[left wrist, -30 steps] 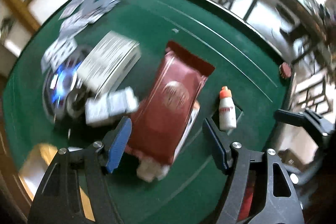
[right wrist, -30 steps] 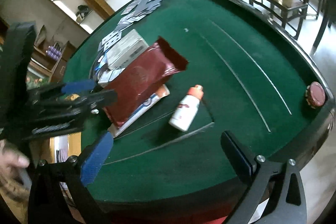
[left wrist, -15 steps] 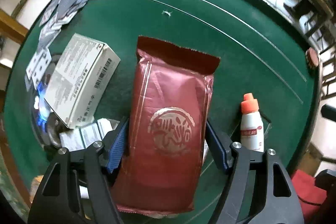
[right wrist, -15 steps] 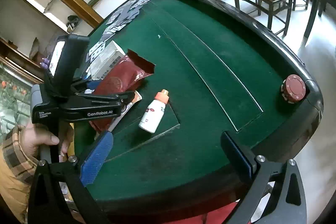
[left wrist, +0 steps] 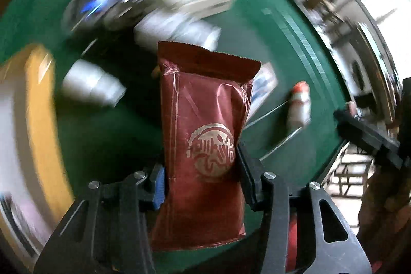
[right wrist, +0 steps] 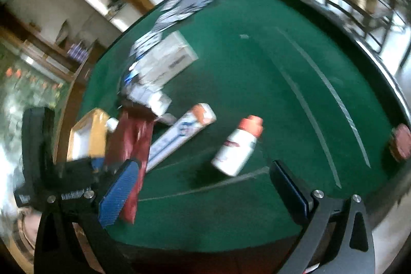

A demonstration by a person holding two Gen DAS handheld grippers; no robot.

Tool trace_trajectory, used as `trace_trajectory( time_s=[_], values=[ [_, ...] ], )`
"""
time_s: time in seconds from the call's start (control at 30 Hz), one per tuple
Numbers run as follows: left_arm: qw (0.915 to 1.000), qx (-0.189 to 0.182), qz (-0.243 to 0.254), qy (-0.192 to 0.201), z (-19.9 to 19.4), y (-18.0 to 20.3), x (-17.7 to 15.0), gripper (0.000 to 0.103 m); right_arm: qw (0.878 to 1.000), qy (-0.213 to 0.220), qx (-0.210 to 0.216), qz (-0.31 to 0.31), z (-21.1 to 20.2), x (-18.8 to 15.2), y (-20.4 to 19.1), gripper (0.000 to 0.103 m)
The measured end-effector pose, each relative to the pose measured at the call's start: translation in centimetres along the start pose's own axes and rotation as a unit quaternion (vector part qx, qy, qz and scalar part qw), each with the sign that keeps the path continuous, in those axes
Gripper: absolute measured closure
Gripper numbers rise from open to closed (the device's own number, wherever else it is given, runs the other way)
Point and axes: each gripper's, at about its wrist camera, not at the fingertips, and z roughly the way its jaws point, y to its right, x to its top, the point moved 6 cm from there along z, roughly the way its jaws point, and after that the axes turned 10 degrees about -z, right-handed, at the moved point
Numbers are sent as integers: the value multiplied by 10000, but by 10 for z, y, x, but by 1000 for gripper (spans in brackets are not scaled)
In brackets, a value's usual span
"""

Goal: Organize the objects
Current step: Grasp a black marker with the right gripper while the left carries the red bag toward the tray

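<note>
My left gripper [left wrist: 201, 175] is shut on a dark red foil pouch [left wrist: 205, 125] with a round gold logo and holds it lifted above the green felt table [left wrist: 108, 130]. The pouch also shows in the right wrist view [right wrist: 133, 145], with the left gripper below it. My right gripper [right wrist: 205, 186] is open and empty, near the table's front edge, just short of a small white bottle with an orange cap [right wrist: 237, 145] lying on its side. A white toothpaste box [right wrist: 179, 135] lies where the pouch lay.
A white carton [right wrist: 167, 58], small white packets [right wrist: 151, 96] and scattered playing cards [right wrist: 185, 4] lie at the back left. A yellow-rimmed box [right wrist: 90, 135] sits at the left edge. A red chip stack [right wrist: 400, 143] rests on the right rail. The left view is motion-blurred.
My left gripper closed on the red pouch and lifted it off the table, uncovering the toothpaste box. The right gripper moved closer to the white bottle.
</note>
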Motion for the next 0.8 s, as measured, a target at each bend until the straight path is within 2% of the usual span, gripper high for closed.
trace_trajectory(
  time_s=[0.13, 0.2, 0.27, 0.33, 0.4, 0.53, 0.6, 0.67, 0.7, 0.8],
  values=[
    [9973, 8, -734, -34, -6, -41, -32, 56, 9947, -268, 315, -938, 27, 11, -46, 40],
    [9949, 50, -1007, -24, -4, -56, -43, 56, 9878, -420, 457, -1429, 42, 15, -69, 47],
    [9924, -5, -1230, 69, -5, -61, -49, 57, 9774, -583, 500, -1968, 60, 19, -90, 58],
    [9916, 2, -1291, 111, -6, -62, -50, 57, 9656, -794, 541, -2415, 79, 22, -109, 63],
    [9909, 31, -1333, 185, -6, -61, -54, 57, 9537, -987, 575, -2784, 100, 25, -128, 64],
    [9880, 60, -1512, 298, -7, -64, -59, 57, 9348, -1172, 170, -3348, 135, 28, -146, 73],
    [9871, 113, -1566, 317, -7, -64, -61, 57, 9307, -1268, 75, -3430, 146, 28, -147, 76],
    [9859, 162, -1633, 332, -7, -64, -63, 57, 9277, -1364, -33, -3475, 155, 28, -144, 87],
    [9855, 174, -1655, 344, -6, -64, -63, 56, 9265, -1288, -66, -3534, 154, 28, -145, 89],
    [9839, 258, -1727, 373, -6, -63, -63, 56, 9237, -1339, 15, -3591, 150, 24, -140, 90]
  ],
)
